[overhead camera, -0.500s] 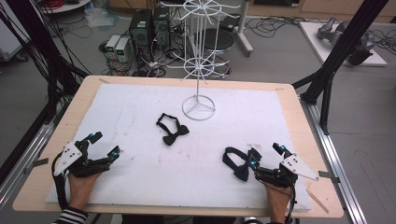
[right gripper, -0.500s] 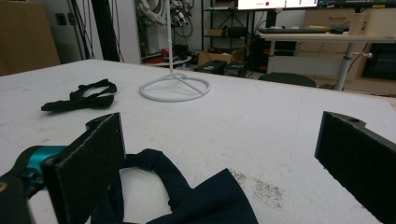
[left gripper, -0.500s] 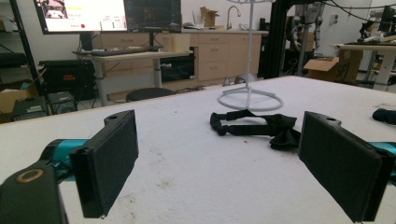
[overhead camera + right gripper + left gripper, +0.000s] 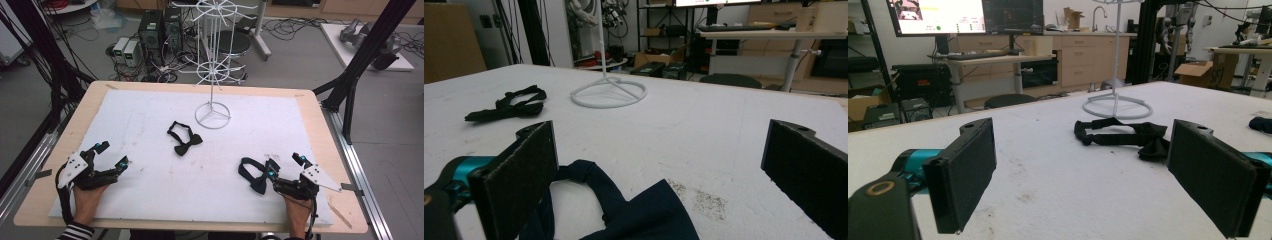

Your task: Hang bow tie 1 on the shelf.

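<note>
A black bow tie lies flat near the middle of the white mat, in front of the white wire rack. A dark navy bow tie lies at the front right. My right gripper rests open just right of it. In the right gripper view the navy tie lies low between the spread jaws, near the left pad, and nothing presses on it. My left gripper rests open at the front left with nothing between its pads. In its view the black tie lies ahead, well beyond them.
The rack's ring base stands at the back centre of the mat, and its tall tiers rise above it. The wooden table rim frames the mat. Black frame posts stand at the table's corners. Computers and cables sit on the floor behind.
</note>
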A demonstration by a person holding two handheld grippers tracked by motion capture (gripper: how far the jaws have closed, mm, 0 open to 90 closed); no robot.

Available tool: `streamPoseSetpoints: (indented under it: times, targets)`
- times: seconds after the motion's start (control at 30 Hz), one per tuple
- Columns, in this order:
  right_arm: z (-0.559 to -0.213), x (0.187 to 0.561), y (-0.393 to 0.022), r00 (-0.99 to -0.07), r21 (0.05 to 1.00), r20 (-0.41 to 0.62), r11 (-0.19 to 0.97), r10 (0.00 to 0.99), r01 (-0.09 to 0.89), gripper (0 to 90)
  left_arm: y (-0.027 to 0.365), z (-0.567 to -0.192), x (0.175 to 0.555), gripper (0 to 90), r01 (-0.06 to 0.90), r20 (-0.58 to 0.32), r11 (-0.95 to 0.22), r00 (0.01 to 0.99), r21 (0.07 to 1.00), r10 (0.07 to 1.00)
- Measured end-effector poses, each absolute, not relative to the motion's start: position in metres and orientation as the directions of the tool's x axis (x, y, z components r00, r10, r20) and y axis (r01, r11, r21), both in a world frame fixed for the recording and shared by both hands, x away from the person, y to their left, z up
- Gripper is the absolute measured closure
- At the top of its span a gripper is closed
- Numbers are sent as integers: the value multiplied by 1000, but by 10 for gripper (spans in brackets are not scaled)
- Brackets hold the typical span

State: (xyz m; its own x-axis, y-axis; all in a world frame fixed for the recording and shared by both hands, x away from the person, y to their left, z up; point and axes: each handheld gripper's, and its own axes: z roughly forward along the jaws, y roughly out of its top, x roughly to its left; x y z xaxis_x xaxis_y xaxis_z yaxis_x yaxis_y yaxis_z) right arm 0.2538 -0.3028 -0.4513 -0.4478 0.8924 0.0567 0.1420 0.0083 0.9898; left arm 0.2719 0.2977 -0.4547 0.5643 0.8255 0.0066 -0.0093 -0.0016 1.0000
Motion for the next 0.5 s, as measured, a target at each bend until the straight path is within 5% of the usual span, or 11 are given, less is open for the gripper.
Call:
streamPoseSetpoints:
  times: [0.5]
  targets:
    - [-451,256,-307,-463,988,94,-25,881,152,9,297,-455,272,128,-11,5,2,558,1000,830]
